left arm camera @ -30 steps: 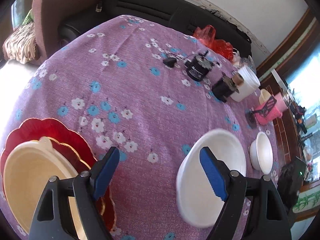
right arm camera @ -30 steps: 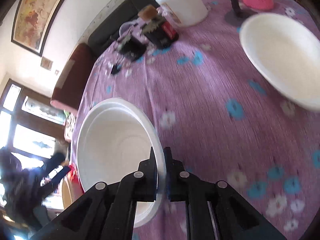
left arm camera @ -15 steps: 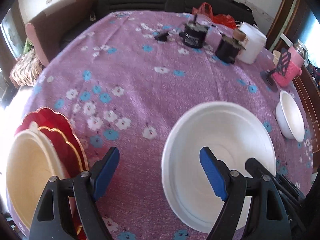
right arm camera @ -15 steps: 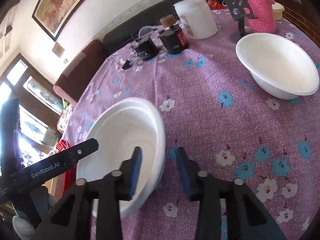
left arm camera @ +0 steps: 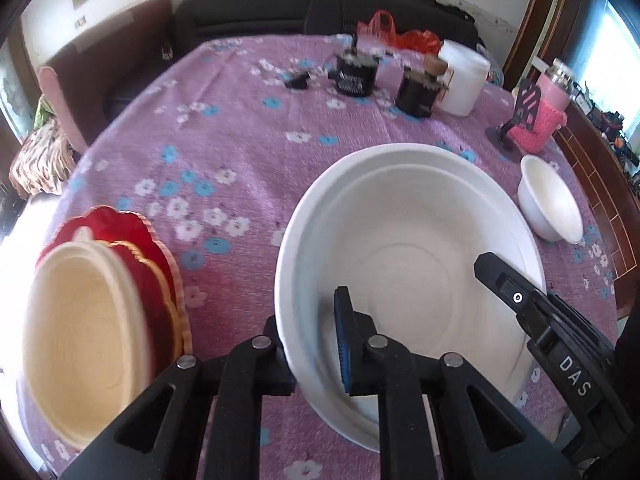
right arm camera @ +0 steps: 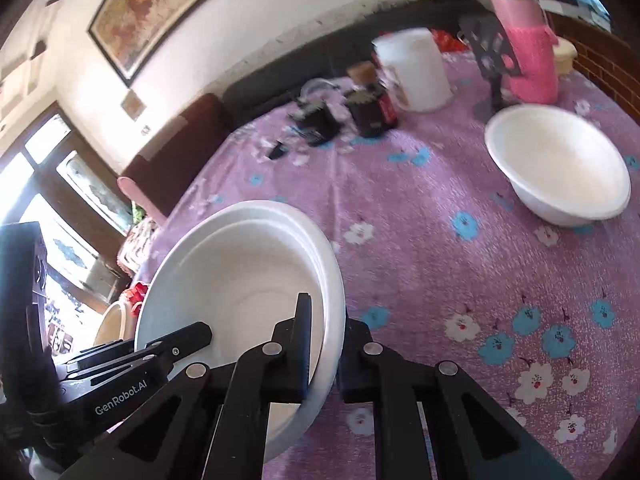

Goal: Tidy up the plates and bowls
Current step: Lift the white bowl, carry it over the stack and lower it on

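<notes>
The large white bowl sits directly ahead of both tools on the purple flowered tablecloth, gripped at opposite sides of its rim. The left gripper has just been closing and now pinches the near-left rim, one finger inside the bowl, one outside. The right gripper clamps the rim on the other side; seen from the left wrist its body reads "DAS", while the left tool, seen from the right wrist, reads "GenRobot.AI". Left of the left gripper lies a cream bowl on red plates. Beyond the right gripper stands a small white bowl.
</notes>
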